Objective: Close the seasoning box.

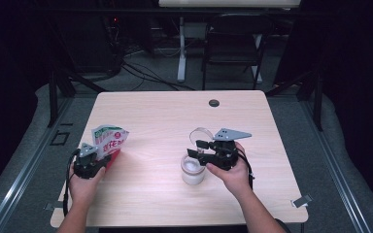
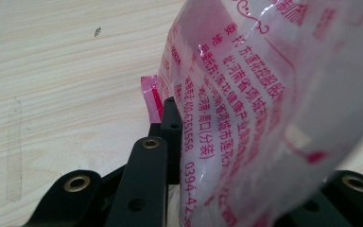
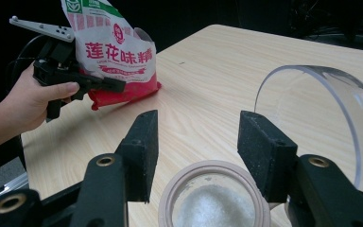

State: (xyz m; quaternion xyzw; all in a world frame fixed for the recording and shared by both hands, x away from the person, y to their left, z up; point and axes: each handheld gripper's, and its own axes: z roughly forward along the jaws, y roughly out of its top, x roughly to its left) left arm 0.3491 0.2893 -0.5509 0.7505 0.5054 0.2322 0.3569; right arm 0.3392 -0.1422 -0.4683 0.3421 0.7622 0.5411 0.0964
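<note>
A red and white printed bag [image 1: 110, 140] stands upright at the table's left, with my left gripper [image 1: 103, 156] shut on its lower part. In the left gripper view the bag [image 2: 264, 109] sits between the jaws and hides the right one; the left finger [image 2: 171, 132] presses its side. From the right gripper view, the bag [image 3: 113, 52] is seen held by the left gripper [image 3: 94, 85]. My right gripper [image 3: 196, 127] is open just above an open jar [image 3: 212, 198] of white granules. The jar's clear lid [image 3: 321, 104] stands up beside the right finger. The high view has the jar [image 1: 193, 172] under the right gripper [image 1: 197, 148].
The wooden table [image 1: 175, 116] has a dark round grommet [image 1: 214, 103] near its far edge. A folding chair [image 1: 233, 39] and cables stand on the floor beyond. Tape marks [image 1: 301, 200] sit at the near right corner.
</note>
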